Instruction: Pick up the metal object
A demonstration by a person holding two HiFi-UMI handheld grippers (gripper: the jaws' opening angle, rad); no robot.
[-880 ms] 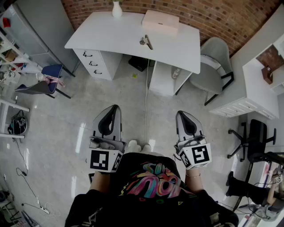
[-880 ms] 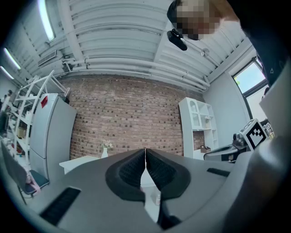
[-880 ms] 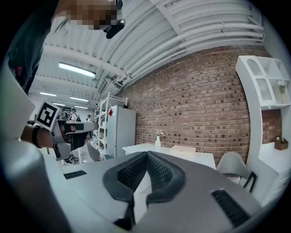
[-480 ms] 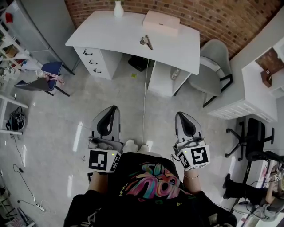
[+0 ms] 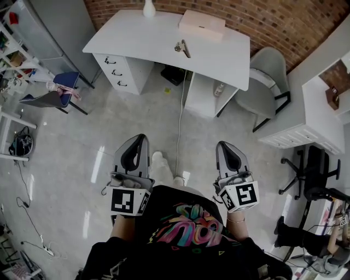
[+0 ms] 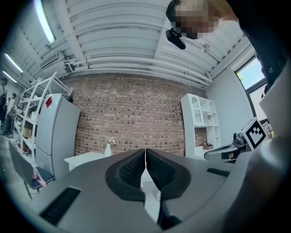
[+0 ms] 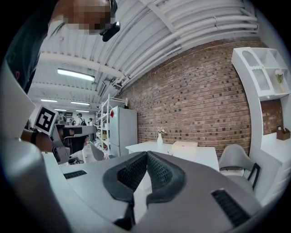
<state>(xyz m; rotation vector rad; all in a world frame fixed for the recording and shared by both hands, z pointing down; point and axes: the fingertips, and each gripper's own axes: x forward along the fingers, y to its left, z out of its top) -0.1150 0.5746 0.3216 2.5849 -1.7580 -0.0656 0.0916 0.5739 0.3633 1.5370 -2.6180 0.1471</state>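
Observation:
The metal object [image 5: 182,48], small and silvery with a dark handle, lies near the front of the white desk [image 5: 136,41], far ahead of me. Both grippers are held at waist height above the floor, well short of the desk. My left gripper [image 5: 143,138] is shut, its dark pads meeting with nothing between them [image 6: 145,151]. My right gripper [image 5: 221,145] is likewise shut and holds nothing [image 7: 146,154]. The left gripper view shows only the desk's left end and a vase beyond the jaws.
On the desk stand a white vase [image 5: 149,7] and a pale box [image 5: 202,23]. A grey chair [image 5: 265,82] sits at its right, a blue chair [image 5: 54,98] to the left, white cabinets [image 5: 311,117] on the right. A cable [image 5: 179,120] runs along the floor toward the desk.
The person's left shoe has stepped forward between the grippers and the view has shifted slightly. Both grippers stay shut and keep their places in front of the body.

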